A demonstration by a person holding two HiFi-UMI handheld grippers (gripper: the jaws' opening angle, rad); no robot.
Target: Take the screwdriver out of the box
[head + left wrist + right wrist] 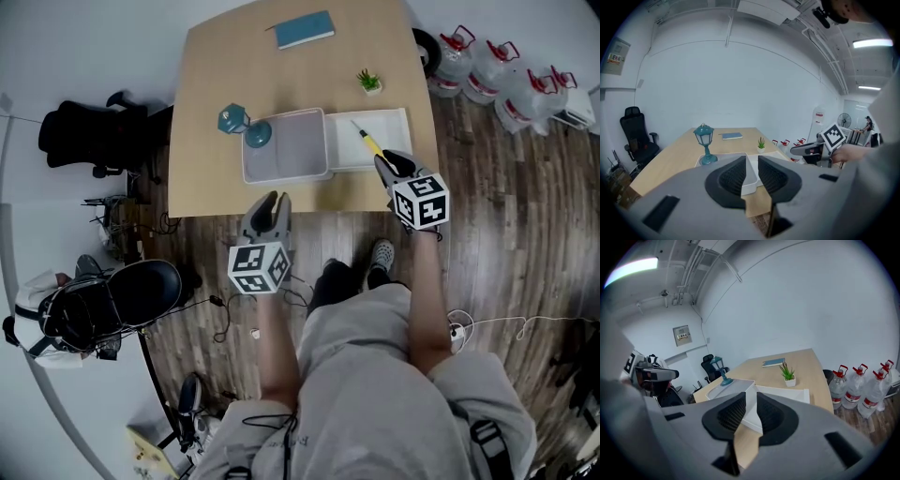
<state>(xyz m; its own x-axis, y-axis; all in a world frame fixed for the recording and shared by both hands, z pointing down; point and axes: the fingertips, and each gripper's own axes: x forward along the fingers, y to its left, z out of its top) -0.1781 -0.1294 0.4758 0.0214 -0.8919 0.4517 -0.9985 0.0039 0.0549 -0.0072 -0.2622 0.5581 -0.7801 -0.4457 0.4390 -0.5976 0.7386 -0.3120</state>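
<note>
Right gripper [394, 161] hangs over the table's near right edge with its jaws a little apart and nothing between them; its own view [751, 395] shows only a white rim through the narrow gap. Its tips sit right at the near end of the screwdriver [371, 142]. That tool has a yellow handle and a thin shaft, and it lies slantwise in a shallow white tray [394, 127], shaft pointing away from the person. In the right gripper view the jaws hide the screwdriver.

Just left of the tray, touching it, sits a deeper box [286, 145] with a bare grey floor. Left gripper [270, 199] hovers at the table's near edge in front of the box, jaws likewise slightly parted and empty [751, 158].

A teal lamp [234, 119] stands at the box's far left corner. Beyond the tray is a small potted plant [369, 82], and a blue book [305, 29] lies near the far end of the table [216, 94]. Water bottles [487, 70] stand on the floor to the right, a black chair [89, 131] to the left.
</note>
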